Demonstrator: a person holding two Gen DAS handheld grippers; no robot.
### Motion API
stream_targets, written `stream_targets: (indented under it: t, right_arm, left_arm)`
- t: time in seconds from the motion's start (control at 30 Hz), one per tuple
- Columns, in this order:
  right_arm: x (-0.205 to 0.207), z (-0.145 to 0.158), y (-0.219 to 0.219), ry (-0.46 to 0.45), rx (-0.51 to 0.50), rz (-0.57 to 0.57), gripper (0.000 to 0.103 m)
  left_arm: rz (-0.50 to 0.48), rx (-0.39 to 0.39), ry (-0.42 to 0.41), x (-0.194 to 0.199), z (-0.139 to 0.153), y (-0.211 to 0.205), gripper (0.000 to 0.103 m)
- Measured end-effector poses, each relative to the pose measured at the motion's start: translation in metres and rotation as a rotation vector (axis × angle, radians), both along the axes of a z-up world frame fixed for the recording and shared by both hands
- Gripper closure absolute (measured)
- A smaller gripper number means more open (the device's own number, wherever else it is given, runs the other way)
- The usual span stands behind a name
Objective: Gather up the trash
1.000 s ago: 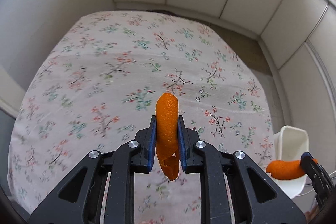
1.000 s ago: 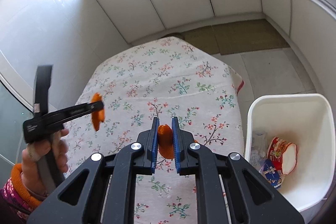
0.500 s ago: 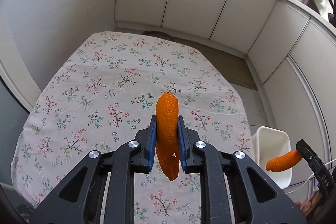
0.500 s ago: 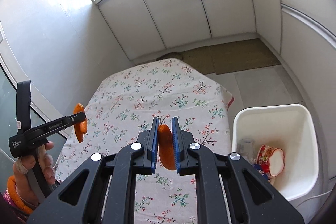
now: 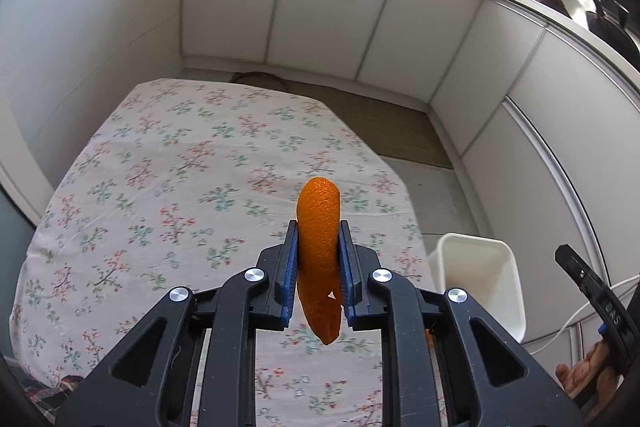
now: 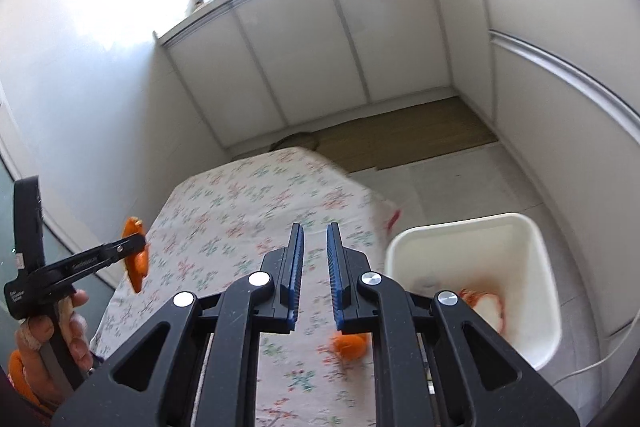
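My left gripper (image 5: 319, 255) is shut on a long piece of orange peel (image 5: 319, 227) and holds it above the flowered tablecloth (image 5: 180, 187). It also shows in the right wrist view (image 6: 134, 253) with the peel (image 6: 138, 263). My right gripper (image 6: 312, 263) is open and empty. A second piece of orange peel (image 6: 351, 345) shows below its right finger, over the table's edge beside the white bin (image 6: 532, 307). The bin holds a red and white wrapper (image 6: 486, 307).
The white bin (image 5: 476, 279) stands on the floor right of the table. White cabinets (image 5: 360, 7) line the back and right walls. A brown mat (image 6: 400, 135) lies on the floor beyond the table. A white cable (image 5: 580, 311) runs by the bin.
My right gripper has opened and its orange peel has dropped out, now below the fingers. Both grippers have risen and tilted up. The left still holds its peel.
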State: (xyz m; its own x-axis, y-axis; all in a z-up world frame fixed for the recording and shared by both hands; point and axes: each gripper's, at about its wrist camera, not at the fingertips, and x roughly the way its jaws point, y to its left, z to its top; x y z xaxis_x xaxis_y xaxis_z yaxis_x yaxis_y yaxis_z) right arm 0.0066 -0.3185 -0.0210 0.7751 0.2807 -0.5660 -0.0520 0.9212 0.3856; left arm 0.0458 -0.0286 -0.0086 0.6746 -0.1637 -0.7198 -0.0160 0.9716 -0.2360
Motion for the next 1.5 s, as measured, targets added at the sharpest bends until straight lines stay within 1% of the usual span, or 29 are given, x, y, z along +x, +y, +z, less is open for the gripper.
stream_targets:
  t: [0.13, 0.23, 0.3, 0.33, 0.37, 0.4, 0.43, 0.47, 0.5, 0.57, 0.6, 0.67, 0.73, 0.77, 0.83, 0.9, 0.97, 1.03, 1.1, 1.27, 1.33, 1.4, 1.5]
  right_arm:
    - [0.004, -0.010, -0.029, 0.032, 0.009, -0.072, 0.091]
    - [0.011, -0.023, -0.032, 0.109, 0.007, -0.029, 0.087]
    - [0.015, -0.041, -0.028, 0.178, 0.017, 0.007, 0.086]
    - [0.017, -0.049, -0.025, 0.215, 0.025, 0.047, 0.083]
    - [0.019, -0.058, -0.019, 0.257, 0.026, 0.102, 0.071]
    - [0.021, -0.070, -0.008, 0.311, 0.014, 0.178, 0.052]
    - [0.019, -0.079, 0.004, 0.338, -0.017, 0.231, 0.050]
    - [0.017, -0.083, 0.014, 0.347, -0.046, 0.268, 0.050]
    - [0.014, -0.090, 0.030, 0.357, -0.085, 0.332, 0.050]
    - [0.009, -0.102, 0.051, 0.389, -0.123, 0.419, 0.050]
    - [0.009, -0.109, 0.057, 0.407, -0.138, 0.440, 0.050]
    - [0.007, -0.127, 0.071, 0.448, -0.200, 0.463, 0.050]
    - [0.007, -0.138, 0.079, 0.477, -0.239, 0.478, 0.050]
    - [0.007, -0.141, 0.081, 0.480, -0.260, 0.481, 0.050]
    - [0.005, -0.141, 0.082, 0.481, -0.271, 0.481, 0.050]
    - [0.005, -0.142, 0.080, 0.487, -0.277, 0.466, 0.063]
    - [0.008, -0.142, 0.079, 0.491, -0.272, 0.454, 0.066]
    - [0.008, -0.144, 0.079, 0.492, -0.274, 0.446, 0.066]
    - [0.008, -0.143, 0.078, 0.483, -0.283, 0.431, 0.064]
    - [0.007, -0.136, 0.077, 0.454, -0.315, 0.396, 0.064]
    - [0.007, -0.134, 0.074, 0.448, -0.315, 0.385, 0.062]
    - [0.009, -0.139, 0.073, 0.468, -0.326, 0.375, 0.056]
    - [0.009, -0.147, 0.079, 0.497, -0.331, 0.403, 0.057]
  left_arm:
    - [-0.035, -0.001, -0.002, 0.001, -0.001, -0.015, 0.085]
    - [-0.051, 0.000, 0.008, 0.004, -0.005, -0.021, 0.085]
    - [-0.053, -0.005, 0.022, 0.006, -0.009, -0.023, 0.085]
    - [-0.057, -0.010, 0.028, 0.006, -0.011, -0.023, 0.085]
    - [-0.059, -0.010, 0.032, 0.007, -0.012, -0.022, 0.085]
    - [-0.061, -0.008, 0.035, 0.007, -0.014, -0.022, 0.085]
    - [-0.062, -0.008, 0.039, 0.007, -0.015, -0.022, 0.085]
    - [-0.063, -0.010, 0.041, 0.008, -0.017, -0.021, 0.085]
    - [-0.062, -0.011, 0.042, 0.008, -0.018, -0.020, 0.085]
    - [-0.058, -0.017, 0.043, 0.009, -0.019, -0.018, 0.085]
    - [-0.057, -0.020, 0.044, 0.009, -0.020, -0.017, 0.085]
    - [-0.060, -0.028, 0.050, 0.010, -0.021, -0.015, 0.085]
    - [-0.061, -0.029, 0.048, 0.009, -0.022, -0.011, 0.085]
    - [-0.059, -0.030, 0.048, 0.008, -0.023, -0.010, 0.085]
    - [-0.051, -0.040, 0.054, 0.009, -0.025, -0.004, 0.085]
    - [-0.044, -0.049, 0.061, 0.009, -0.027, -0.001, 0.085]
    - [-0.041, -0.059, 0.071, 0.010, -0.029, 0.003, 0.085]
    - [-0.041, -0.061, 0.076, 0.010, -0.031, 0.004, 0.085]
    - [-0.042, -0.063, 0.075, 0.009, -0.032, 0.005, 0.085]
    - [-0.041, -0.069, 0.077, 0.009, -0.033, 0.006, 0.085]
    - [-0.039, -0.072, 0.078, 0.009, -0.034, 0.008, 0.085]
    - [-0.039, -0.075, 0.081, 0.010, -0.035, 0.009, 0.085]
    - [-0.040, -0.081, 0.086, 0.011, -0.037, 0.011, 0.085]
